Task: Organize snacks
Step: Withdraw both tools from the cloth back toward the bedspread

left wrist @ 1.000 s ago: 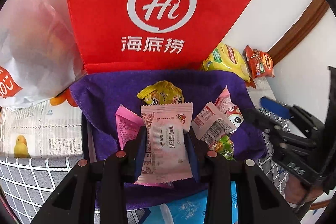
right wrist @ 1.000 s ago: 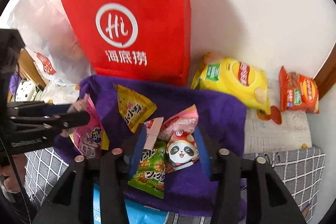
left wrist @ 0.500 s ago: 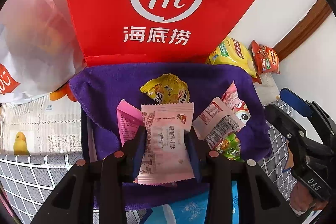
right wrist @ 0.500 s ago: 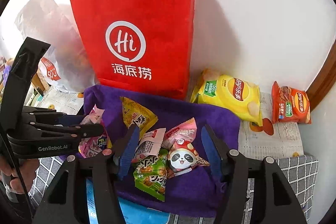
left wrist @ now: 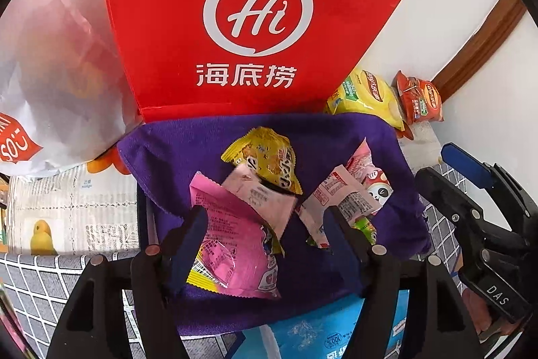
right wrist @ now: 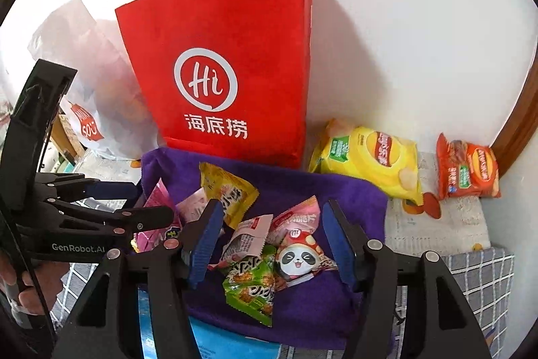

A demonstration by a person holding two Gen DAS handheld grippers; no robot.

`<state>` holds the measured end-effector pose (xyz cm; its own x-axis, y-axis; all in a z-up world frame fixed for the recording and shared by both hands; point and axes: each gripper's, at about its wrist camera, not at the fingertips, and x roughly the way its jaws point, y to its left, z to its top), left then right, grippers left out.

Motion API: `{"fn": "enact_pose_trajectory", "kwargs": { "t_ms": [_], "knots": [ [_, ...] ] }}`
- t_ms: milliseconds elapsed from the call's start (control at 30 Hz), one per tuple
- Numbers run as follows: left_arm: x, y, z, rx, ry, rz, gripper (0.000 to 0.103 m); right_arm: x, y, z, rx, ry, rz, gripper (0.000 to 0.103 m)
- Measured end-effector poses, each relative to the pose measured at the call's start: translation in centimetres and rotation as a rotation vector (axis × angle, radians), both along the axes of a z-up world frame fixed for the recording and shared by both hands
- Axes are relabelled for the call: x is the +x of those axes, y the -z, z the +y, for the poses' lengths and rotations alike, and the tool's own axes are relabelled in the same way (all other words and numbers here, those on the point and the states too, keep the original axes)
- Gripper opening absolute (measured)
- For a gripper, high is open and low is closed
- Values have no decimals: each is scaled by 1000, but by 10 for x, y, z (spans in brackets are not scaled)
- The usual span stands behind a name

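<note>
Several small snack packets lie on a purple towel (left wrist: 175, 143) (right wrist: 353, 194). My left gripper (left wrist: 265, 234) is open above a bright pink packet (left wrist: 232, 244) and a pale pink packet (left wrist: 265, 197); a yellow packet (left wrist: 269, 157) lies just beyond. My right gripper (right wrist: 272, 241) is open and empty above a green packet (right wrist: 252, 285), a panda packet (right wrist: 299, 254) and a pale pink packet (right wrist: 248, 234). The left gripper shows at the left of the right wrist view (right wrist: 111, 211).
A red paper bag (right wrist: 222, 63) stands against the white wall behind the towel. A white plastic bag (left wrist: 50, 63) sits to its left. A yellow chip bag (right wrist: 370, 157) and an orange snack bag (right wrist: 467, 167) lie at the right. A blue pack (left wrist: 322, 338) lies under the towel's near edge.
My left gripper has opened and let go of the pale pink packet, which now lies on the towel. My right gripper has pulled back and up, opening wider.
</note>
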<state>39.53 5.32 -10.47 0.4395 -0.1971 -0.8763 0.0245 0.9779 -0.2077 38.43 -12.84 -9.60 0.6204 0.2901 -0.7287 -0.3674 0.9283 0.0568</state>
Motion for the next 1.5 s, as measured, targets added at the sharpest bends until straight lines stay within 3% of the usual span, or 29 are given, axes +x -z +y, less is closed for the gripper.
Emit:
{"fn": "enact_pose_trajectory", "kwargs": {
  "t_ms": [233,400,500,800,1033,1233,1500],
  "knots": [
    [-7,-10,1,23,-16,-45,69,-4,-10,-10,88,14,7,61],
    [-12,-18,-5,53,6,-77,69,-13,-26,-17,142,39,-47,61],
    [-16,-25,-6,44,20,-95,69,-14,-33,-17,168,13,-21,61],
    [-25,-42,9,-5,8,-131,69,-27,-41,-6,153,12,-17,60],
    [-35,-57,11,-45,16,-152,69,-48,-29,-15,119,40,65,60],
    [-47,-69,3,-32,42,-177,69,-83,-20,-39,107,86,106,60],
    [-70,-94,-7,-15,75,-253,69,-133,-22,-58,60,100,76,60]
  ]
}}
